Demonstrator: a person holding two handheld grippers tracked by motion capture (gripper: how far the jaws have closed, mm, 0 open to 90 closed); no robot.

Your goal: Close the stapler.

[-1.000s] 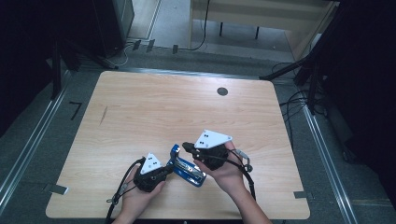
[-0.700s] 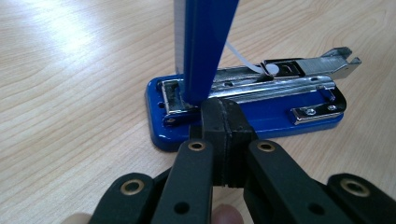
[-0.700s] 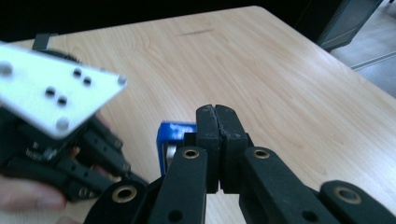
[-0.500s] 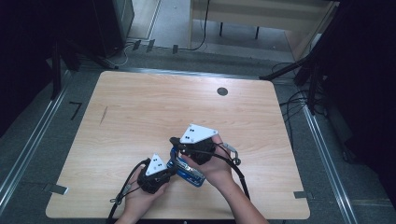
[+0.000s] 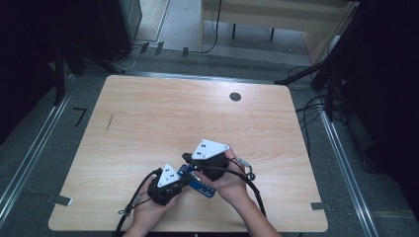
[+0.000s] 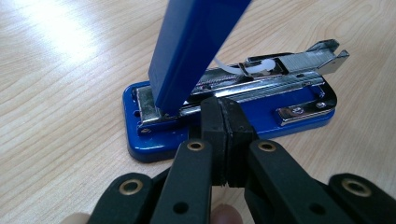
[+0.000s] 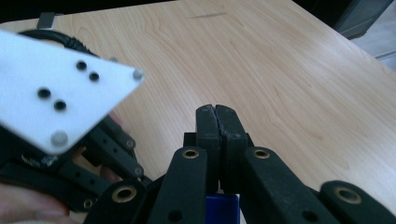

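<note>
Stapler (image 6: 233,107) lies low centre of the desk (image 5: 163,113), blue lid now swung upright, magazine exposed. Right gripper (image 5: 190,159) has shifted left over it; left gripper (image 5: 184,180) alongside. Both jaws closed, empty. Likely ready for reloading.

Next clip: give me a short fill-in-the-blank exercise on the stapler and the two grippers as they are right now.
1. The stapler on the table has a base of the colour ____.
2. Its top cover is swung ____, baring the metal staple channel.
3. The left gripper has its jaws ____, tips at the stapler's base.
4. The right gripper carries a grey plate with ____ corners.

Missing words: blue; up; shut; three
</note>
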